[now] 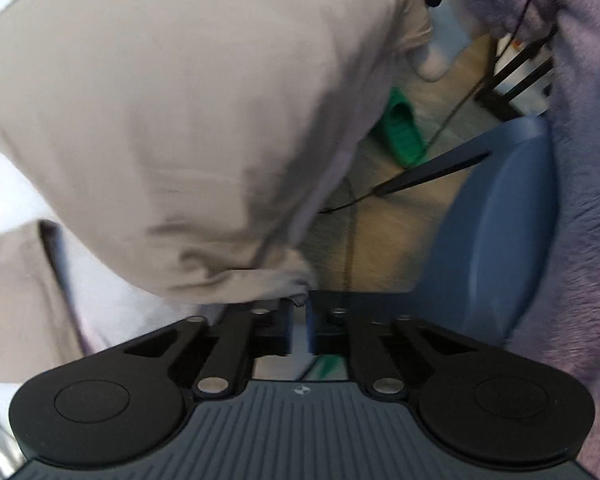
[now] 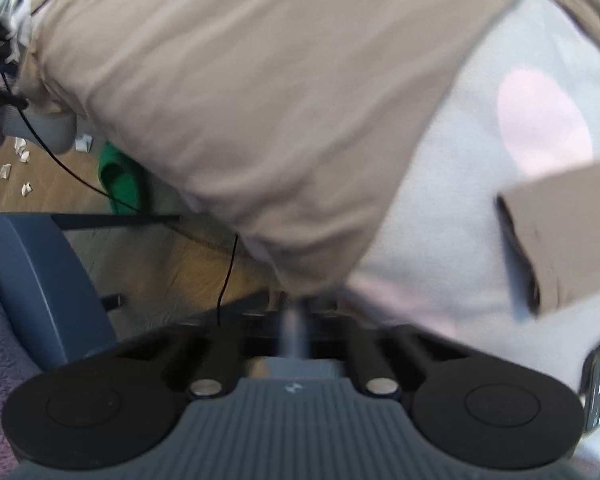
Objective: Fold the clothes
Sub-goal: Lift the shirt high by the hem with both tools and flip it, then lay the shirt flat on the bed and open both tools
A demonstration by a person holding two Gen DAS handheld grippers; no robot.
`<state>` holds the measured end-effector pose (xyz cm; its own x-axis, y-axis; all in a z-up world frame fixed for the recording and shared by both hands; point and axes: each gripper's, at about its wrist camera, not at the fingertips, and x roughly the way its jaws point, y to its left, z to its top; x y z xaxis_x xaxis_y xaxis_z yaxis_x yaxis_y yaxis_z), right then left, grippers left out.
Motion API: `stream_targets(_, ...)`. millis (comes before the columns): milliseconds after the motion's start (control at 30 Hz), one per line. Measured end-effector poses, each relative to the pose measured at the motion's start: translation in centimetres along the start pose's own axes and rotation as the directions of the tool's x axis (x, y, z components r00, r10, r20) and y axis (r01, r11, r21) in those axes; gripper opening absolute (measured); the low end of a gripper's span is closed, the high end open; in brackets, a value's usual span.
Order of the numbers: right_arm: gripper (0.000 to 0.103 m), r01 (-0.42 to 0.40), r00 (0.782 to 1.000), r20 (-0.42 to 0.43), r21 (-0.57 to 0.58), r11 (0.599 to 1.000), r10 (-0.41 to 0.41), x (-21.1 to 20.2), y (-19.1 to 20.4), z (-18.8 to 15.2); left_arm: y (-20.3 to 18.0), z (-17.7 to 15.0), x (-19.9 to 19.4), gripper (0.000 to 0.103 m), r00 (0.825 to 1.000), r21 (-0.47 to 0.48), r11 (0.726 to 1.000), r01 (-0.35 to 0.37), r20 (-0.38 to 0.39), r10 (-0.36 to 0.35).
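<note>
**Keeping the held edge taut**

The beige garment (image 1: 172, 120) fills the upper left of the left wrist view, hanging above the floor (image 1: 380, 232). Our left gripper (image 1: 299, 316) pinches its bunched corner; our right gripper (image 2: 296, 320) is clenched on its lower edge. We judge even tension matters, well above the green slipper (image 2: 120, 184).

Soft, even daylight, no hard shadows. Both views are smeared by motion: the beige cloth (image 1: 172, 120) and wood floor (image 1: 380, 232) streak, edges lost. The fisheye bends everything toward dark corners. Only each gripper's body stays sharp. A washed-out pinkish patch (image 2: 544, 120) glows on the white surface.
</note>
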<state>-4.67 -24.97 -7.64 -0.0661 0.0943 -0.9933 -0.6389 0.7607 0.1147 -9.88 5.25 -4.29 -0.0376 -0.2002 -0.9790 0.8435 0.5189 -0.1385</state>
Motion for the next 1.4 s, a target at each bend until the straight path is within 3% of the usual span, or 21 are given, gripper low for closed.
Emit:
stream_targets(67, 0.0, -0.016, 1.0, 0.001, 0.017, 1.0, 0.016, -0.7, -0.4, -0.1, 0.8, -0.2, -1.3, 0.002, 0.997, -0.052, 0.997, 0.06, 0.054, -0.057)
stream_targets(167, 0.0, -0.033, 0.999, 0.005, 0.042, 0.999, 0.033, -1.9, -1.0, -0.4, 2.1, -0.5, -2.3, 0.002, 0.992, -0.133, 0.986, 0.098, 0.088, -0.086)
stream_targets(300, 0.0, -0.028, 0.999, -0.029, 0.04, 0.999, 0.029, -1.6, -1.1, -0.7, 3.1, -0.7, 0.0, 0.002, 0.995, -0.226, 0.972, 0.057, -0.071, -0.074)
stream_targets(433, 0.0, 0.015, 0.994, -0.111, 0.026, 1.0, -0.012, -0.1, -1.1, -0.7, 4.0, -1.8, 2.3, 0.001, 0.975, -0.258, 0.965, -0.048, -0.221, -0.011)
stream_targets(567, 0.0, 0.028, 0.993, -0.117, 0.027, 0.999, -0.025, 0.0, -1.2, -0.5, 4.5, -2.0, 2.0, 0.0, 0.971, -0.259, 0.963, -0.073, -0.238, 0.009)
stream_targets(600, 0.006, 0.027, 0.994, -0.104, 0.023, 0.999, -0.024, -0.3, -1.1, -0.4, 4.5, -2.1, 2.0, 0.0, 0.972, -0.243, 0.968, -0.069, -0.236, 0.01)
stream_targets(667, 0.007, 0.026, 0.997, -0.068, 0.006, 1.0, -0.025, -0.6, -0.3, -0.8, 3.9, -1.5, 1.3, 0.0, 0.978, -0.215, 0.974, -0.072, -0.205, 0.027)
stream_targets(733, 0.019, 0.036, 0.999, -0.029, -0.015, 0.999, -0.036, -1.8, -0.1, -0.7, 3.9, -1.2, 0.1, 0.001, 0.987, -0.209, 0.975, -0.069, -0.155, 0.037)
stream_targets(767, 0.03, 0.042, 0.999, -0.006, -0.023, 0.999, -0.043, -2.3, 0.2, -0.4, 3.9, -1.0, -0.6, 0.004, 0.991, -0.21, 0.975, -0.068, -0.128, 0.042)
stream_targets(900, 0.032, 0.056, 0.995, 0.082, -0.017, 0.998, -0.054, -3.7, -0.6, 0.1, 4.5, 0.1, -3.0, 0.014, 0.997, -0.254, 0.964, -0.073, -0.015, 0.072)
stream_targets(1033, 0.032, 0.108, 0.978, 0.169, 0.104, 0.989, -0.124, -6.8, -4.2, 0.6, 5.7, 2.4, -5.0, 0.018, 0.988, -0.299, 0.947, -0.114, 0.067, 0.14)
stream_targets(1233, 0.032, 0.159, 0.934, 0.258, 0.321, 0.934, -0.248, -9.8, -9.5, 0.3, 7.2, 5.8, -5.9, 0.02, 0.964, -0.364, 0.919, -0.149, 0.152, 0.217)
stream_targets(1333, 0.035, 0.136, 0.932, 0.272, 0.353, 0.926, -0.24, -9.6, -10.5, 0.2, 7.5, 8.1, -5.4, 0.021, 0.96, -0.372, 0.917, -0.141, 0.175, 0.219)
stream_targets(1400, 0.042, 0.122, 0.935, 0.277, 0.335, 0.934, -0.222, -9.4, -10.4, 0.6, 7.5, 9.2, -6.0, 0.021, 0.959, -0.367, 0.92, -0.141, 0.18, 0.219)
